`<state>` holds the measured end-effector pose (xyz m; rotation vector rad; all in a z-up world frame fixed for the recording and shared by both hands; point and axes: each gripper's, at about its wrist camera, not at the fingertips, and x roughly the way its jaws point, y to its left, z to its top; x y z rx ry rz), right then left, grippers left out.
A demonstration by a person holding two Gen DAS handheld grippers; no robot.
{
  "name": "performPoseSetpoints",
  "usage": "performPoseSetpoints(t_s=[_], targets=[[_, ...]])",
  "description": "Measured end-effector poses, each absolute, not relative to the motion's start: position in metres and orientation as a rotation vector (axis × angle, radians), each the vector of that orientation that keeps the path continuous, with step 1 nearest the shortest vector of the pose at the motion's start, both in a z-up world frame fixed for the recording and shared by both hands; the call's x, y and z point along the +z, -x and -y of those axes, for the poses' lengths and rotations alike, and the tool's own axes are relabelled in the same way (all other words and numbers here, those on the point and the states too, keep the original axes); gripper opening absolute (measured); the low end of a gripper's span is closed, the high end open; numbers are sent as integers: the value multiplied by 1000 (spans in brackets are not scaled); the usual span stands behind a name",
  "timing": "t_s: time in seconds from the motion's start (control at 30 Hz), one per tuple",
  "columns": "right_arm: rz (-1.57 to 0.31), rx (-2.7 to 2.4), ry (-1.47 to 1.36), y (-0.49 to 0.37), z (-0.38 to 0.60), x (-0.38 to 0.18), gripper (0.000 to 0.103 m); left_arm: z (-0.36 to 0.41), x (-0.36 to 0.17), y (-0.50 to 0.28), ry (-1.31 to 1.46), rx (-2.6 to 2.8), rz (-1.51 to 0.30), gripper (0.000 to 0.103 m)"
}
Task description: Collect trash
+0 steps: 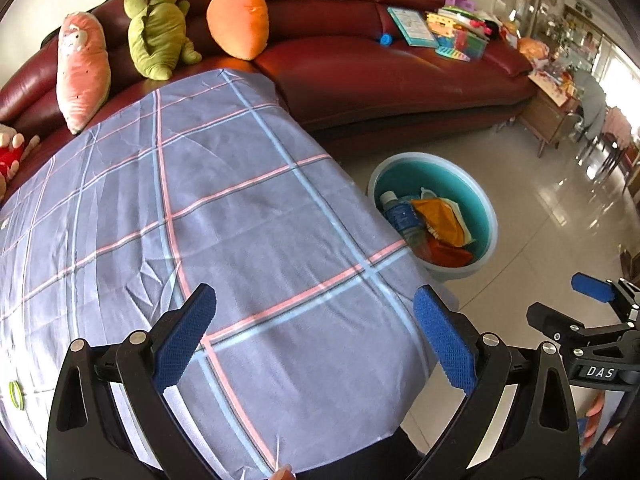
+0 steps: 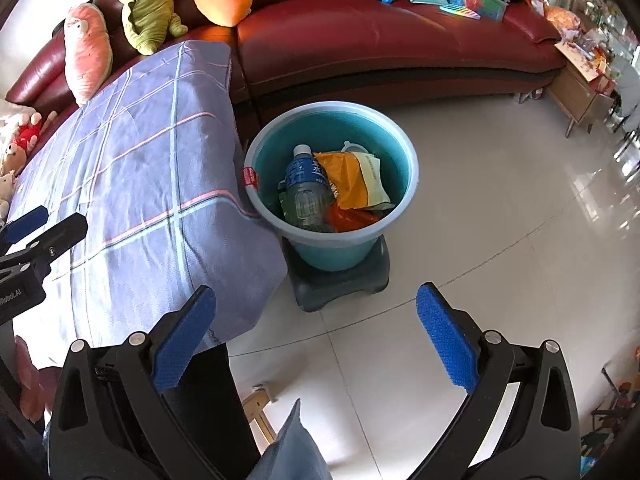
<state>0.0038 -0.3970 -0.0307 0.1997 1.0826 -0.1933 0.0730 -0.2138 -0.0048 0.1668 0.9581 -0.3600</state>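
Both grippers hang empty with fingers spread wide: the left gripper (image 1: 314, 336) over the plaid-covered tabletop (image 1: 248, 208), the right gripper (image 2: 316, 336) over the tiled floor (image 2: 480, 240). Just right of the tabletop, the blue bucket (image 2: 404, 148) holds a plastic bottle (image 2: 304, 188) and orange wrappers (image 2: 348, 180)
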Motion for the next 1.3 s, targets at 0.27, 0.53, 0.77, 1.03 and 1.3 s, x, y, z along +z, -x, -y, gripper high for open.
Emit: performPoseSetpoints(t_s=[0.27, 0.53, 0.77, 1.03, 1.3], targets=[[-1081, -199, -171, 0, 387, -32, 96, 209, -9, -72, -155, -352, -965, 99], [-1095, -203, -175, -2, 387, -39, 96, 212, -18, -75, -152, -348, -988, 99], [-1093, -211, -187, -3, 391, -40, 96, 215, -22, -75, -157, -349, -1001, 99], [-1091, -209, -194, -3, 392, -39, 96, 217, -24, -75, -166, -338, -1003, 99], [-1094, -213, -197, -6, 394, -40, 96, 216, -27, -76, -157, -327, -1001, 99]])
